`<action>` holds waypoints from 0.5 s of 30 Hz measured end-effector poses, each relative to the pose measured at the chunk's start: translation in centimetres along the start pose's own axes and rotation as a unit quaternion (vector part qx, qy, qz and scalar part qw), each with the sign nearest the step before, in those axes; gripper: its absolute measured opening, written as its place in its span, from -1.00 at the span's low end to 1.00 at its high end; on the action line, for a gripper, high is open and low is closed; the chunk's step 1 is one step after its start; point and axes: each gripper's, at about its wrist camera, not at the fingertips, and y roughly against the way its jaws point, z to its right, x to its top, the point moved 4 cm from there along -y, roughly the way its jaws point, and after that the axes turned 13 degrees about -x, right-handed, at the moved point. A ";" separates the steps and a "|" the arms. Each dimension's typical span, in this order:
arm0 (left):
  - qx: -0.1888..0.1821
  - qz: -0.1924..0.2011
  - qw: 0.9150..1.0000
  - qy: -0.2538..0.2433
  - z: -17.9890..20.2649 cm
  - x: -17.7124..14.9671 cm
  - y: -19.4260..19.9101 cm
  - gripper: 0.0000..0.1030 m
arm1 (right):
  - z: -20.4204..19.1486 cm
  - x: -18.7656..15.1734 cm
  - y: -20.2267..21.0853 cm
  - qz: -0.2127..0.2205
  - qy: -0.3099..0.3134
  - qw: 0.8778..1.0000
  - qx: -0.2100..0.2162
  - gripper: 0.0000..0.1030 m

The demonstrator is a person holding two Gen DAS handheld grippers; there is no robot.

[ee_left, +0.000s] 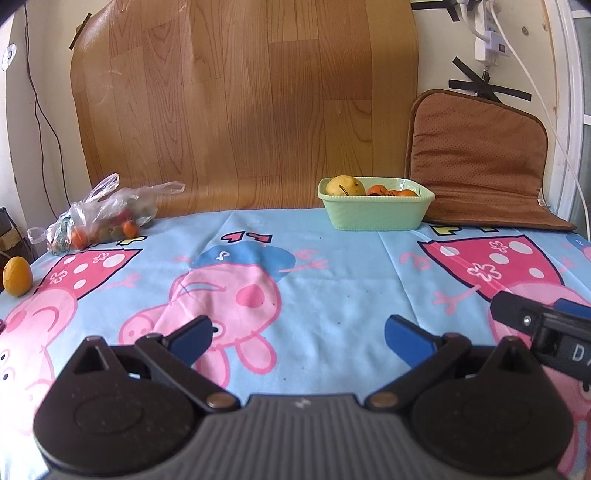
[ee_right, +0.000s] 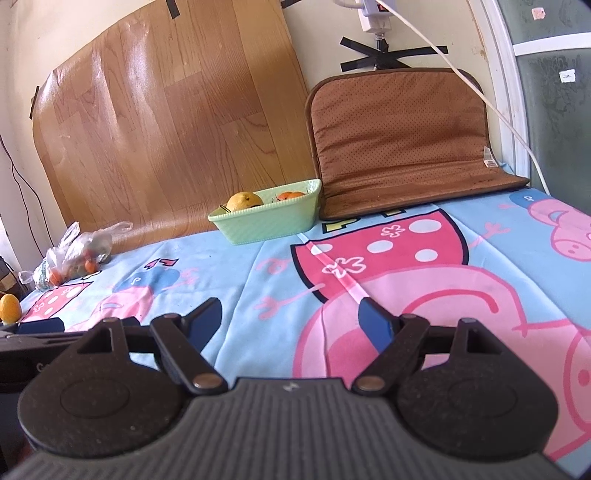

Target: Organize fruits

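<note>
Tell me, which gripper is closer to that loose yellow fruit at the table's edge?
Left. The left gripper has the yellow fruit off its left side; the right gripper sits farther right.

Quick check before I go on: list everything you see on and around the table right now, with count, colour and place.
basket: one, pale green, far centre-right of the table, beside the cushion.
yellow fruit: one, in the basket's left end.
orange fruits: at least two, in the basket; exact count unclear.
loose yellow fruit: one, yellow-orange, at the table's left edge.
plastic bag: one, clear, far left, holding small orange and greenish fruits.
cushion: one, brown, propped against the wall, far right.
tablecloth: one, light blue with pink cartoon pigs, covering the table.
wood-pattern sheet: one, brown, taped to the wall.
power strip: one, white, on the wall, upper right.
left gripper: open, empty.
right gripper: open, empty.
</note>
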 end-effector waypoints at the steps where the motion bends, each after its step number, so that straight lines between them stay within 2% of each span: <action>1: -0.001 -0.001 1.000 0.002 0.0 0.0 0.0 1.00 | 0.0 0.0 0.1 0.001 -0.001 1.000 0.000 0.62; 15: 0.001 -0.031 0.999 0.014 -0.3 -0.6 0.0 1.00 | -0.4 0.5 1.3 0.012 -0.005 1.000 0.008 0.64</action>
